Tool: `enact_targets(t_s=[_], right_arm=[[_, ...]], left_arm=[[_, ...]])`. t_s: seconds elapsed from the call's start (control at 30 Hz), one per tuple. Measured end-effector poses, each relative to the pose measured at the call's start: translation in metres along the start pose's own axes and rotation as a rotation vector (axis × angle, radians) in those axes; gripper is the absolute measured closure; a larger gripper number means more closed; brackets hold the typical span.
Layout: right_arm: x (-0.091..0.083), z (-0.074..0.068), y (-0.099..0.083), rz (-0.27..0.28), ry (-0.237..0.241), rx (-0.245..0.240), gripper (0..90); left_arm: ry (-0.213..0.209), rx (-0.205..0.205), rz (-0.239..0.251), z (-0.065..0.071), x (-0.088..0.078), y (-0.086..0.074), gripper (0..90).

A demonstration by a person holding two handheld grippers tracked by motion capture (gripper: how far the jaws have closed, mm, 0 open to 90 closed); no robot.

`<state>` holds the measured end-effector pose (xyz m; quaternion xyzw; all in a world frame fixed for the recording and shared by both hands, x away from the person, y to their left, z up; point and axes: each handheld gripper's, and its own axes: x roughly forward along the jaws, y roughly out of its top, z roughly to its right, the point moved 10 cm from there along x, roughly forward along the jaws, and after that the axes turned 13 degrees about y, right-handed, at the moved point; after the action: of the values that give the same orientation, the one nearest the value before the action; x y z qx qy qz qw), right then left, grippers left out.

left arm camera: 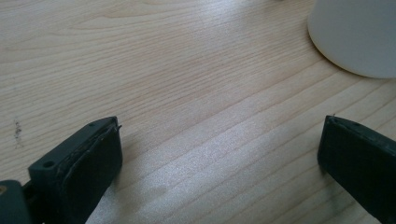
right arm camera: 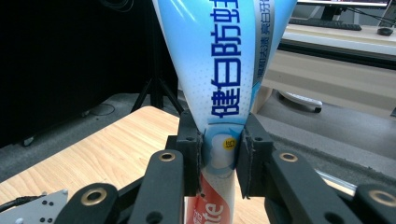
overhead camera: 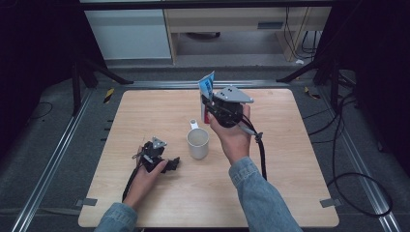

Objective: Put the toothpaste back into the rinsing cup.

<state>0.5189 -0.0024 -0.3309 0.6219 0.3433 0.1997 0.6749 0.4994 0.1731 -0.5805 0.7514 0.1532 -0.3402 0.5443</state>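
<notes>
A blue, white and red toothpaste tube (right arm camera: 223, 79) stands upright between the pads of my right gripper (right arm camera: 219, 154), which is shut on it near its lower part. In the high view that right gripper (overhead camera: 209, 107) holds the tube (overhead camera: 206, 87) above the far middle of the wooden table (overhead camera: 290, 159), behind a white mug (overhead camera: 197, 142). My left gripper (overhead camera: 167, 163) rests low on the table to the left of the mug, held in a hand. Its jaws stand wide open over bare wood in the left gripper view (left arm camera: 219, 154), with the mug (left arm camera: 355, 37) at the upper right.
A small white cap-like object (overhead camera: 193, 124) lies just behind the mug. Dark tripod legs (overhead camera: 99, 72) and cables (overhead camera: 338, 145) stand beyond the table's edges. Metal rails (overhead camera: 53, 159) run along the floor on both sides.
</notes>
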Motion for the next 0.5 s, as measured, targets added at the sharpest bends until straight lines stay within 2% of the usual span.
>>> enact_targets(t_s=[0.5], right_arm=[[0.006, -0.014, -0.001, 0.008, 0.034, 0.007, 73.8]], left_arm=[[0.0, 0.0, -0.001, 0.0, 0.0, 0.0, 0.0]])
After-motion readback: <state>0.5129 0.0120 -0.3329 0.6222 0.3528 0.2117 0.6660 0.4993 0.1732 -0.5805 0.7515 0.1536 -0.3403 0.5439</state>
